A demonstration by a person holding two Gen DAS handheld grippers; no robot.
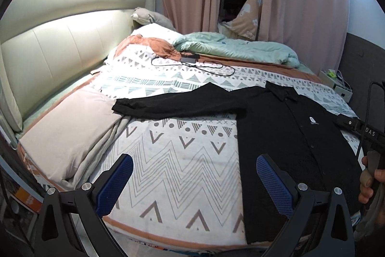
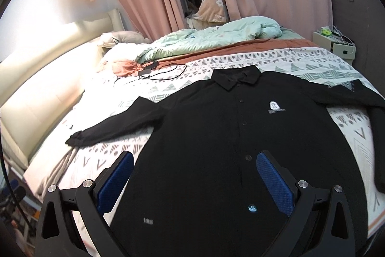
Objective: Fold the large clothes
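Note:
A black long-sleeved button shirt (image 2: 216, 127) with a small white chest logo lies flat, front up, on the patterned bed cover, both sleeves spread out. In the left wrist view the same shirt (image 1: 284, 136) fills the right side, its left sleeve stretching toward a pillow. My left gripper (image 1: 195, 175) hovers open above the bed cover, just left of the shirt's hem edge. Over the shirt's lower front, my right gripper (image 2: 195, 172) is open with nothing between its blue pads. The right gripper's handle and a hand (image 1: 370, 175) show at the right edge of the left wrist view.
A beige pillow (image 1: 69, 131) lies at the left of the bed by the padded headboard (image 1: 55, 49). A black charger with cable (image 1: 190, 63) and a bunched mint duvet (image 1: 235, 47) sit at the far side. A bedside cabinet (image 2: 336, 46) stands at the right; pink curtains hang behind.

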